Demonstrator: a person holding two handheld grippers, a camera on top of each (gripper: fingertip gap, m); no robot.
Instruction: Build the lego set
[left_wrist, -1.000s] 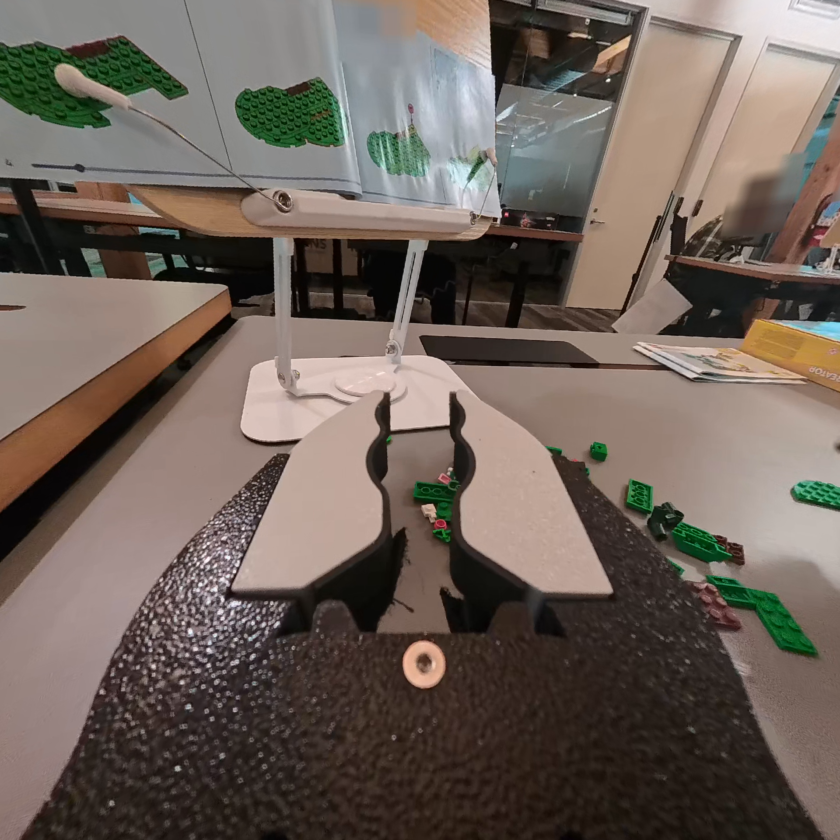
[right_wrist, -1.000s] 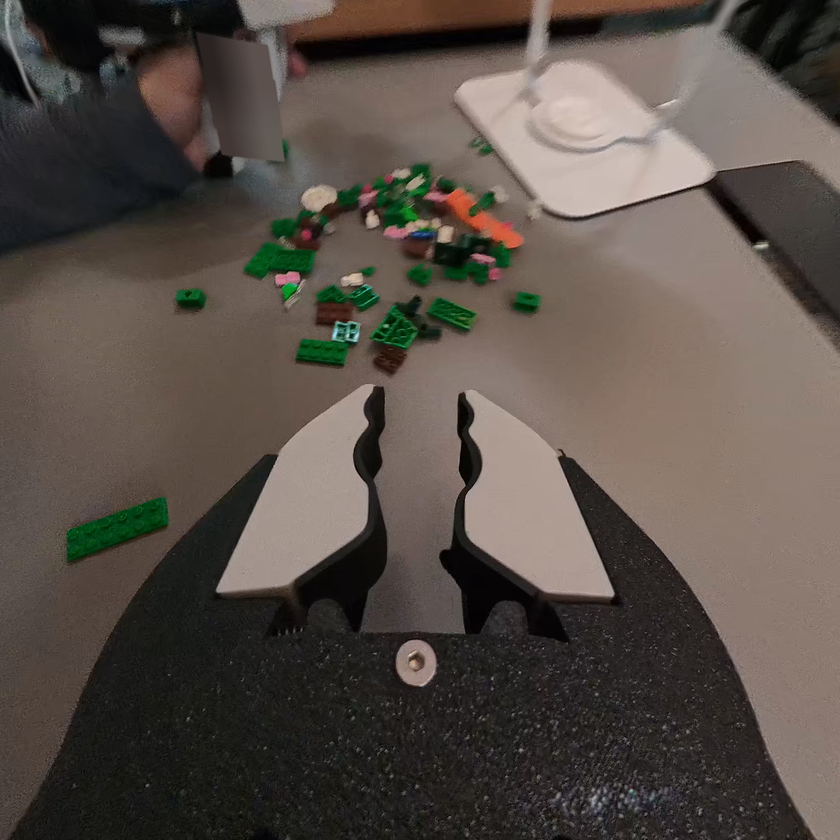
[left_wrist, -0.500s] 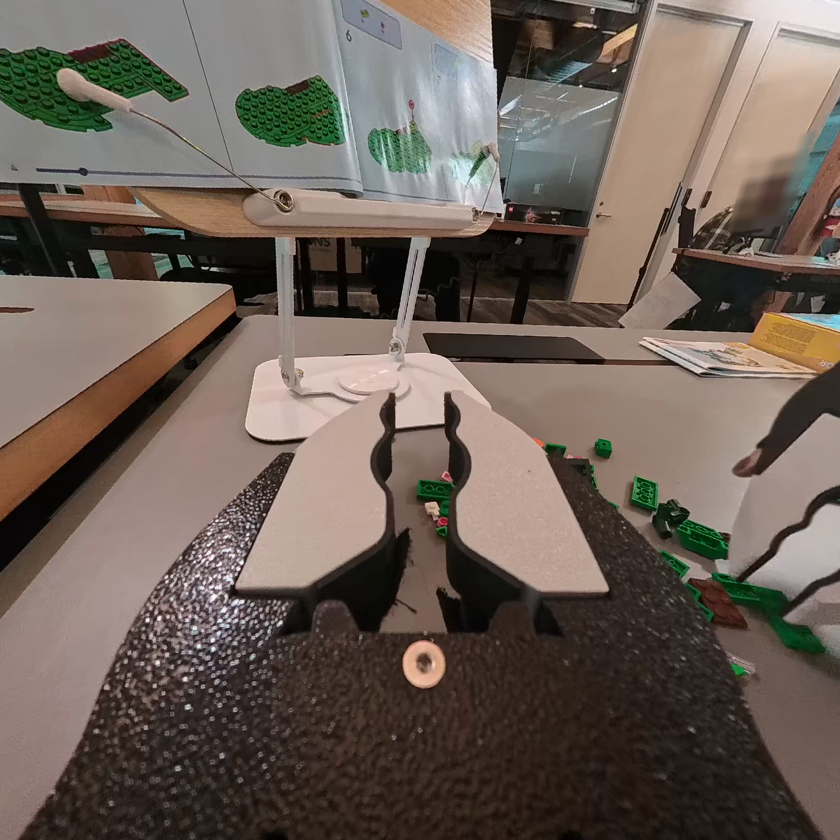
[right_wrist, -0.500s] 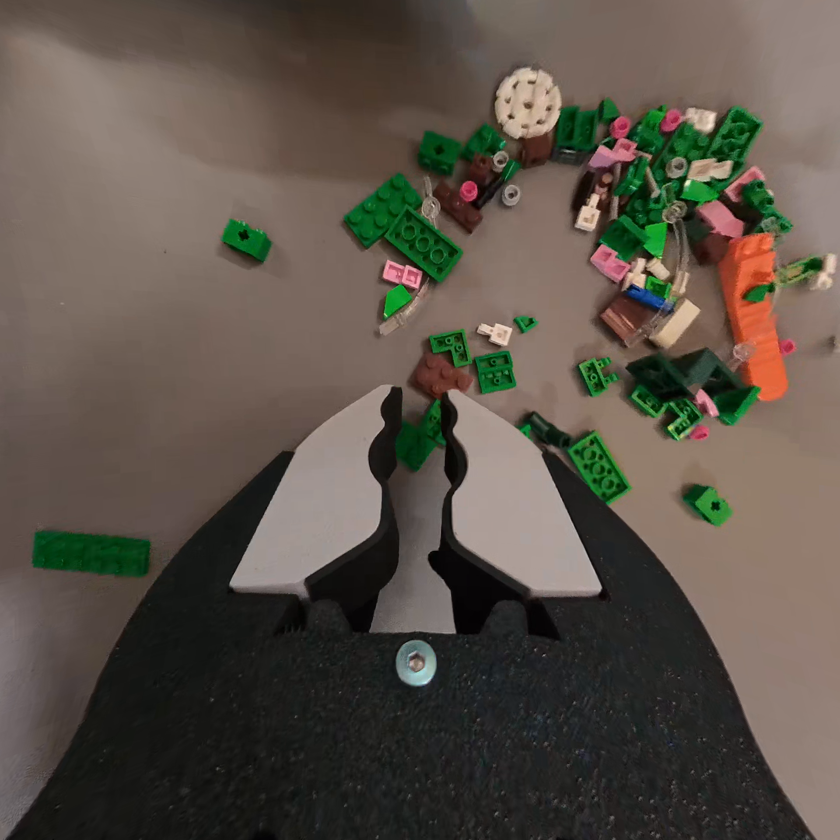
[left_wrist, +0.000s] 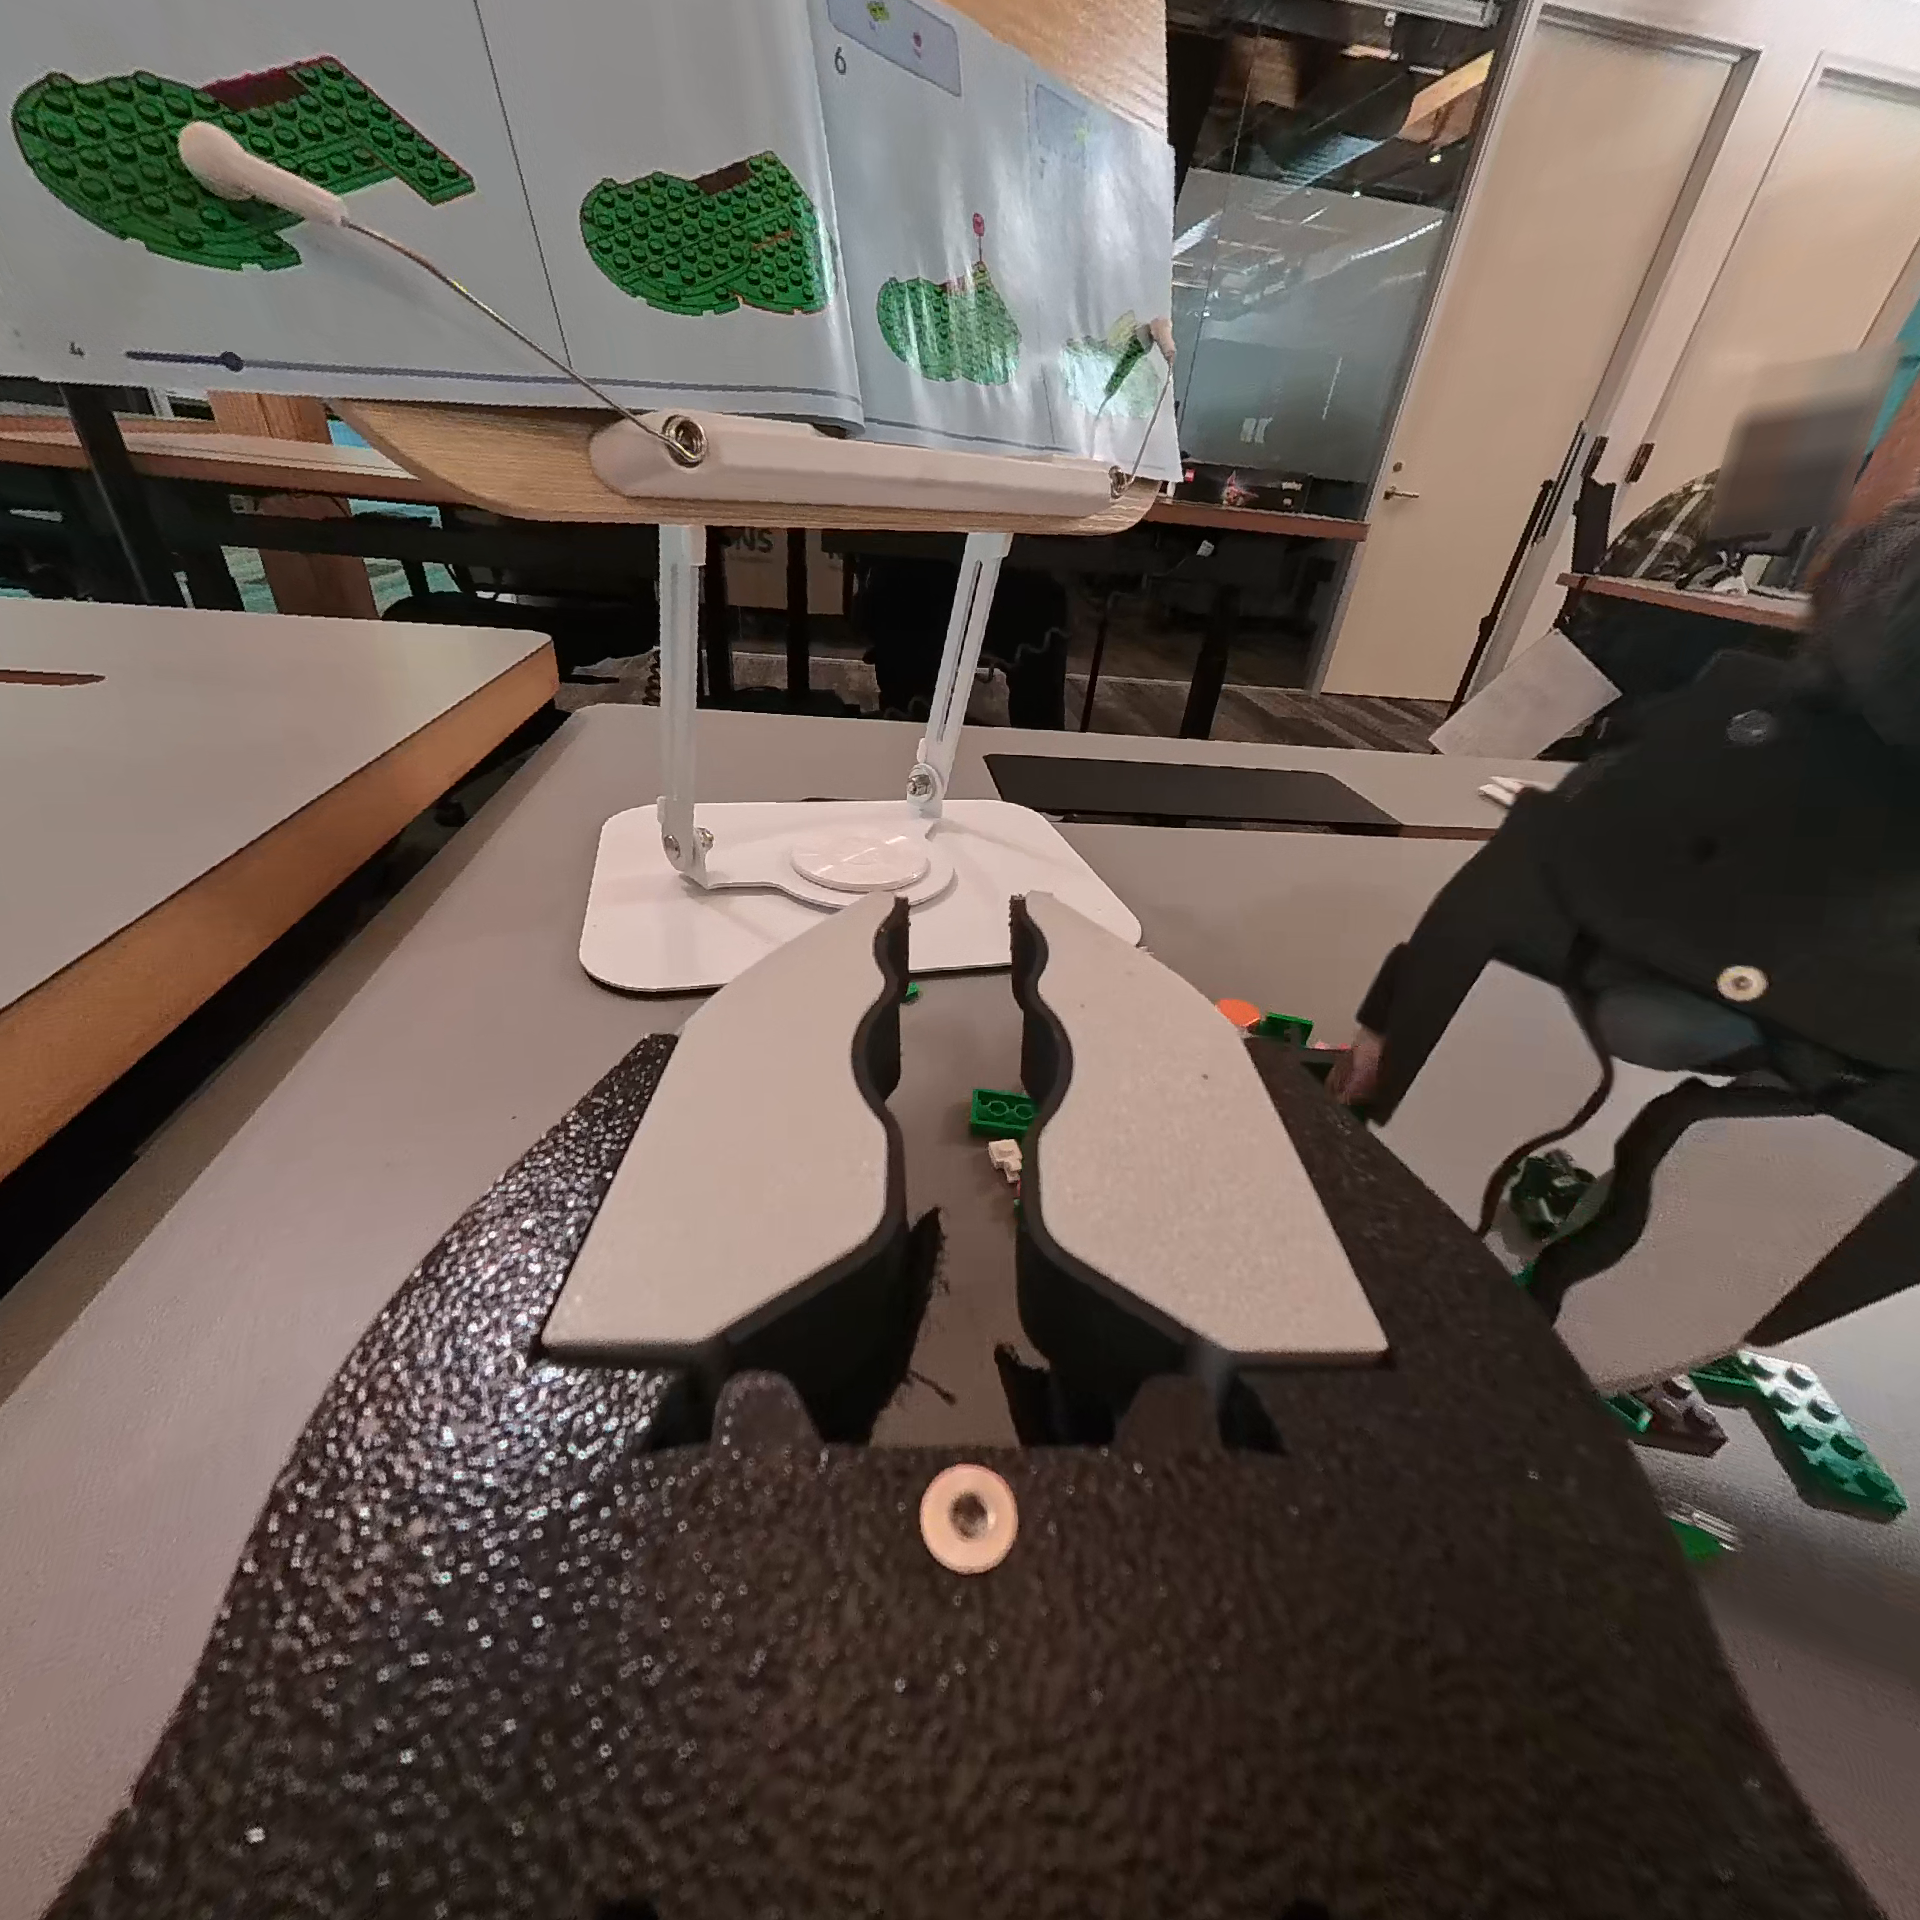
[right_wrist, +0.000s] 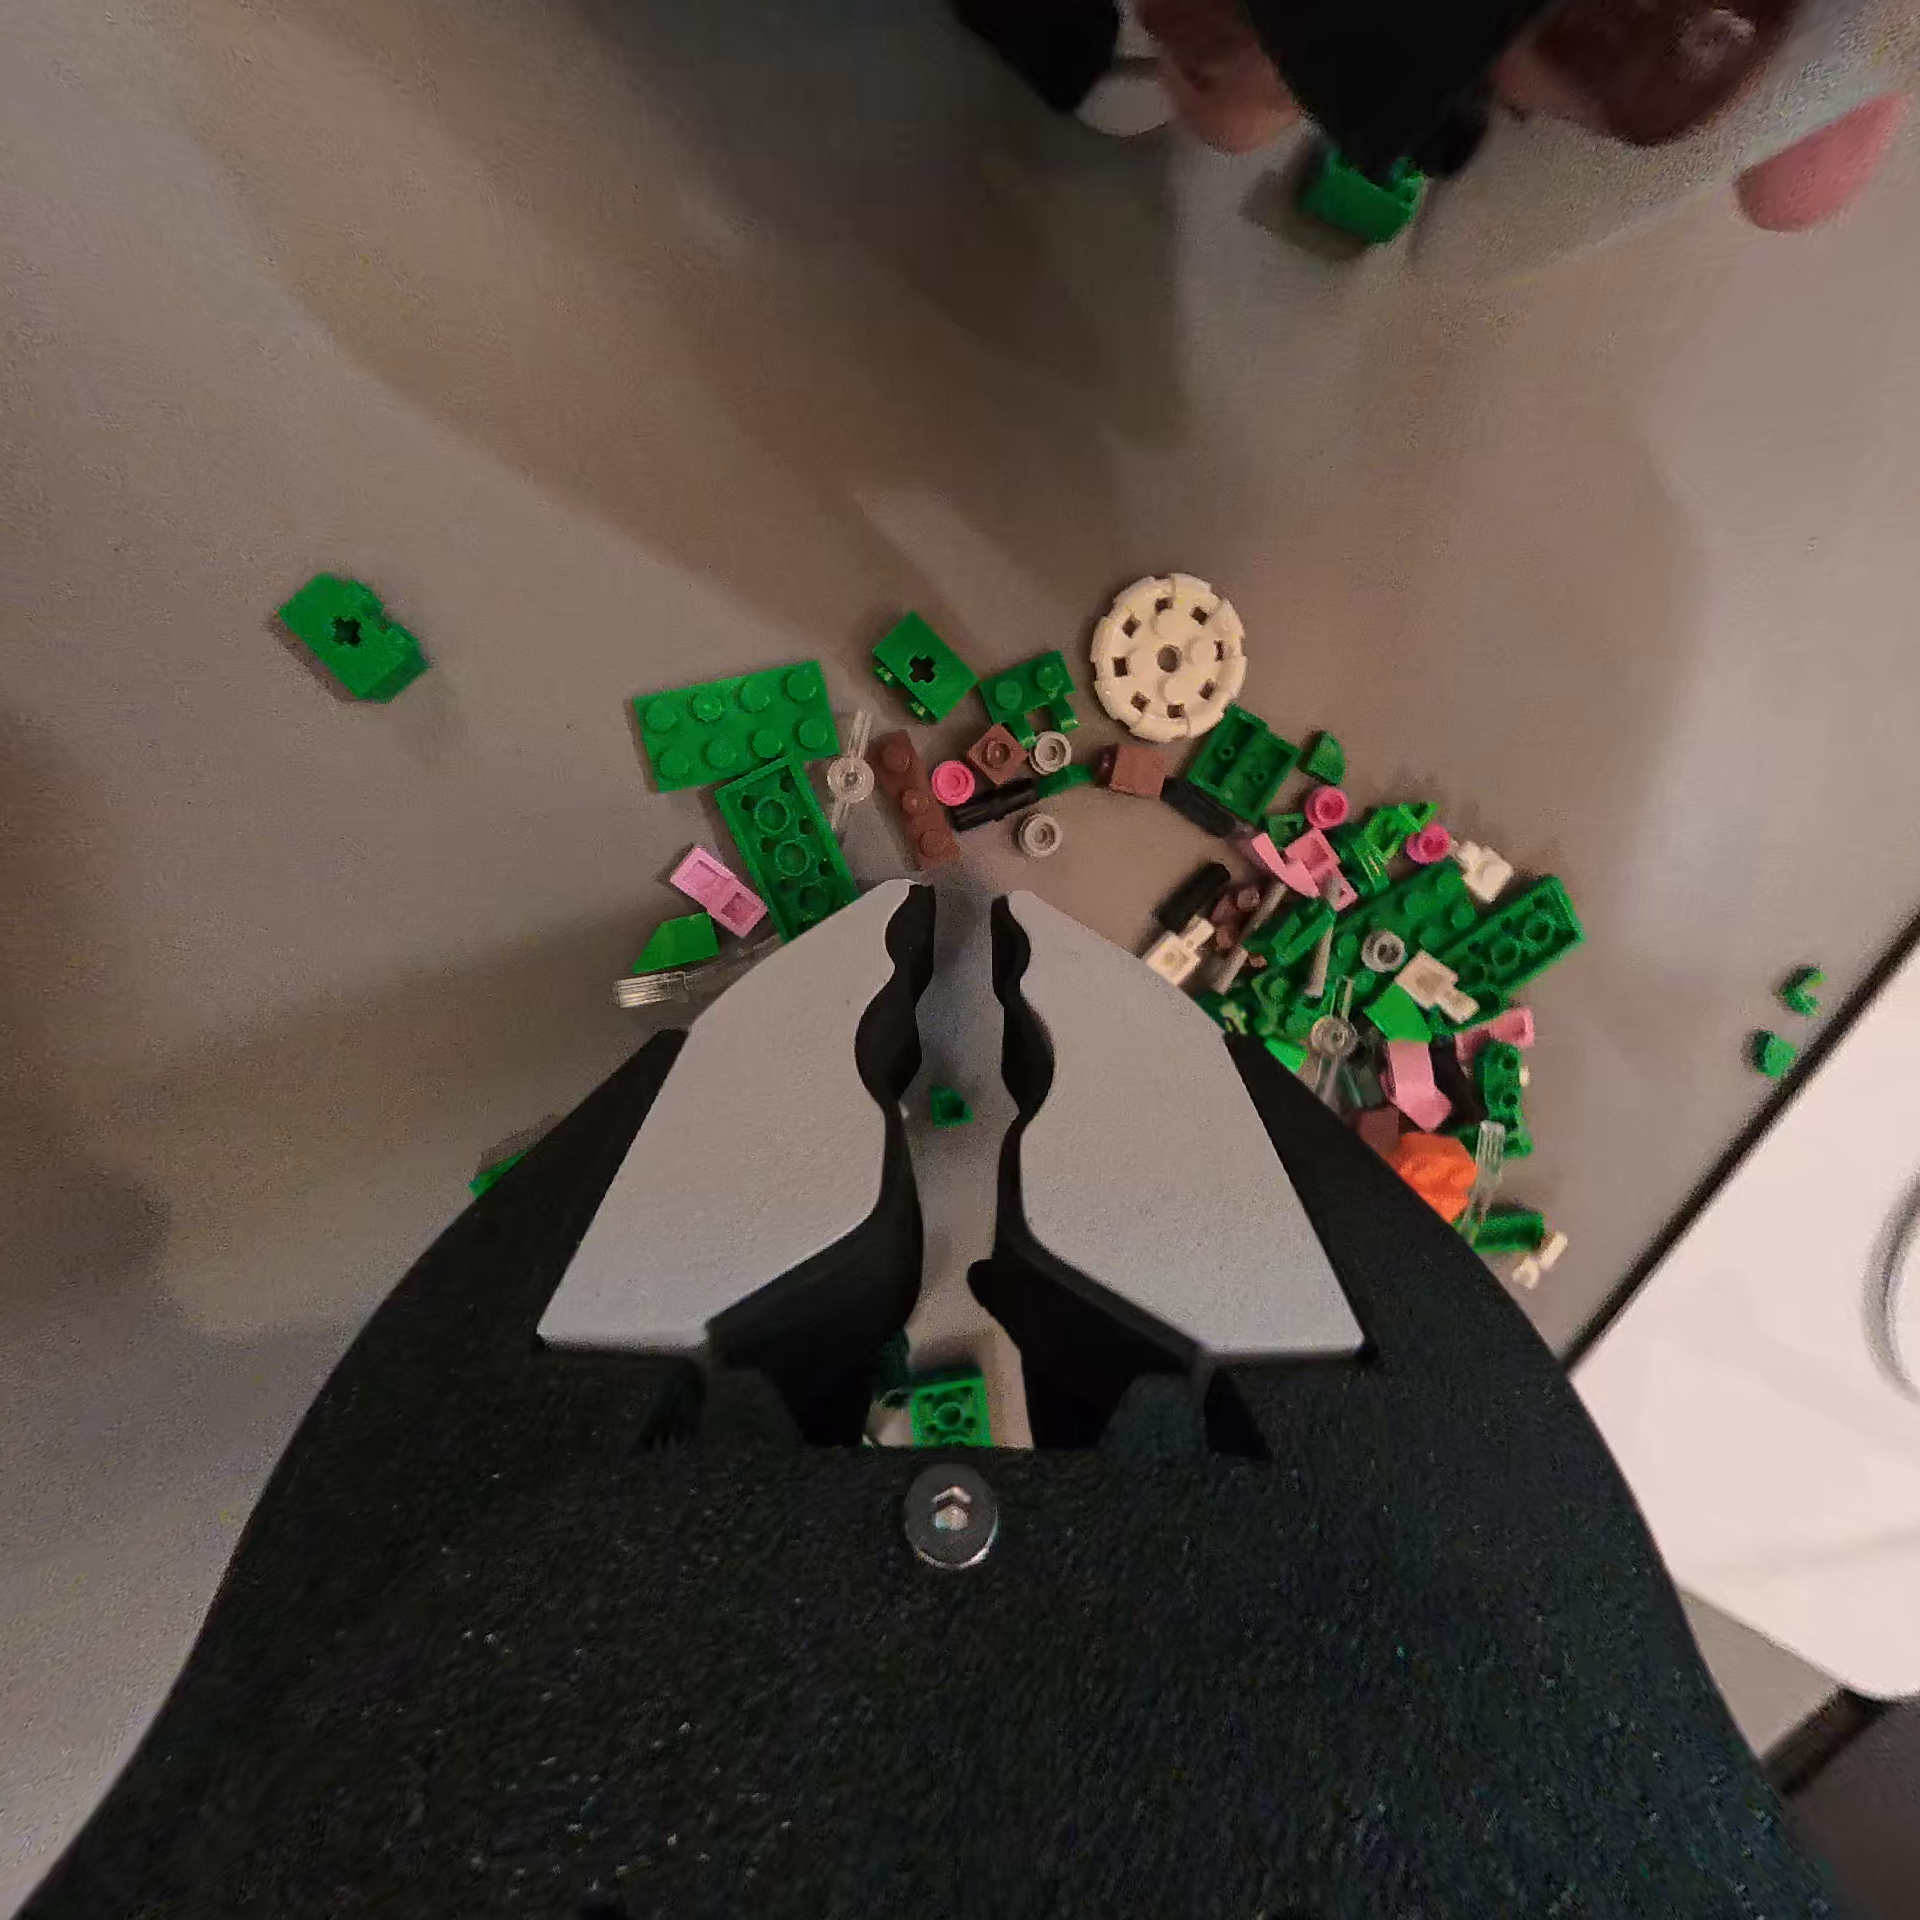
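Note:
My right gripper (right_wrist: 961, 899) points straight down over a pile of loose Lego pieces (right_wrist: 1351, 935) on the grey table. Its jaws stand close together with a narrow gap and hold nothing. A brown plate (right_wrist: 914, 795) and two green plates (right_wrist: 732, 722) lie just beyond its tips. A tiny green piece (right_wrist: 948, 1104) shows on the table through the gap. My left gripper (left_wrist: 958, 920) hovers low, open and empty, with a green brick (left_wrist: 1003, 1110) on the table beyond it. The right gripper's black body (left_wrist: 1714, 914) shows at the right of the left wrist view.
An instruction booklet (left_wrist: 520, 208) is clipped to a white stand whose base (left_wrist: 727, 914) sits behind the pile and also shows in the right wrist view (right_wrist: 1766, 1351). A blurred hand (right_wrist: 1818, 166) and a green brick (right_wrist: 1356, 192) are at the far edge. A second table (left_wrist: 208, 748) stands left. My right fingertips sit around 15 cm from my left ones. To the tiny green piece (right_wrist: 948, 1104): right tips about 4 cm, left tips about 15 cm. The green brick (left_wrist: 1003, 1110) is about 11 cm from both grippers' fingertips. Seen from the right wrist view (right_wrist: 1529, 949) as well.
My right gripper has swung down and moved over the pile, and its jaws have narrowed. It has come into the left wrist view from the right. The left gripper has barely moved.

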